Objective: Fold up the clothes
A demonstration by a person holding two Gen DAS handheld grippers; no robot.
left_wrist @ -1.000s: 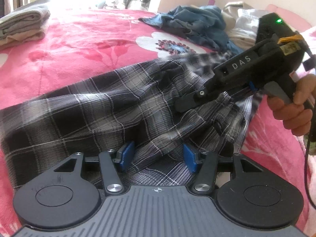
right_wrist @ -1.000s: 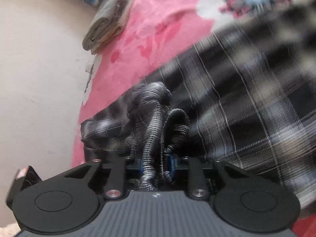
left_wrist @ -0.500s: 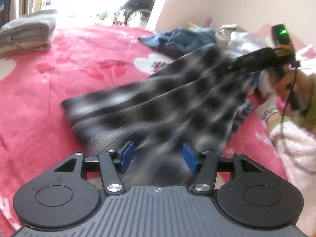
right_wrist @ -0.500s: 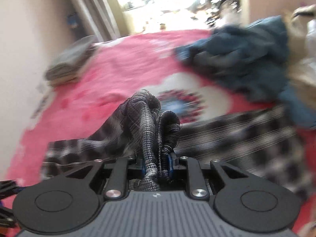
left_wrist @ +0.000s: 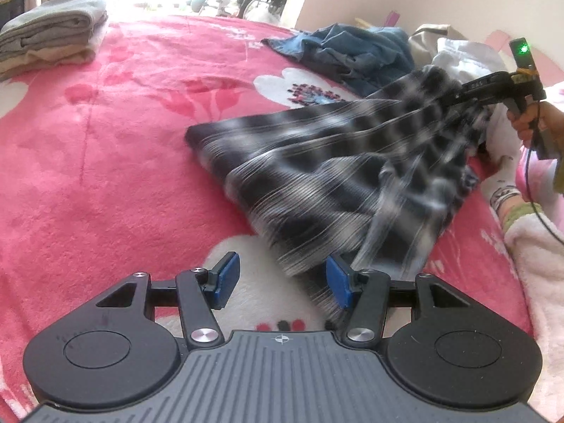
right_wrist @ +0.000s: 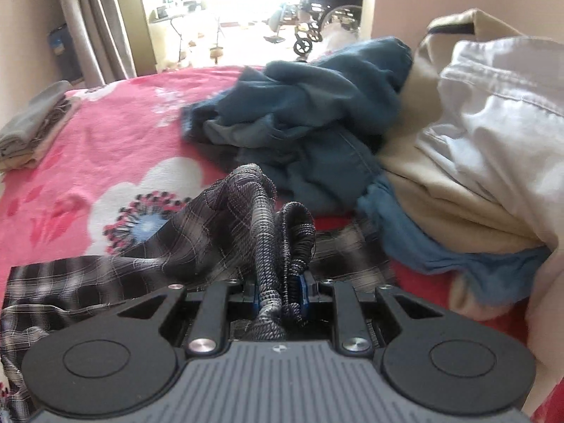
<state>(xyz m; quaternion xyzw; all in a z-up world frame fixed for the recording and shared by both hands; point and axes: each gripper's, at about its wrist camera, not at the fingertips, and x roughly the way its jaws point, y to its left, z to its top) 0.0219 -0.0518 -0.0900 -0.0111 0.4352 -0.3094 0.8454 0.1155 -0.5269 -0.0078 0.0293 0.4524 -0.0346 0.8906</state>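
The black-and-white plaid cotton shirt (left_wrist: 338,176) lies stretched across the pink floral fleece blanket (left_wrist: 105,162) that covers the bed, one end flat on the blanket and the other end lifted off it toward the right of the left wrist view, where the fabric is blurred. The right gripper (right_wrist: 280,298) is clenched on a bunched fold of that shirt; twisted plaid cloth rises between its blue pads (right_wrist: 304,294) and spills forward over them. In the left wrist view the same gripper shows at the far right, held in a person's hand (left_wrist: 532,120), with a green light on its top. The left gripper (left_wrist: 282,280) is released, its blue pads apart and pressing on nothing; the near edge of the shirt lies by its right pad, though whether they touch is not clear. Beyond the shirt sits a crumpled heap of dark blue clothes (right_wrist: 310,112), with cream and white garments (right_wrist: 486,134) beside it. A folded stack of grey and beige cloth (left_wrist: 49,42) rests at the far left corner of the bed.
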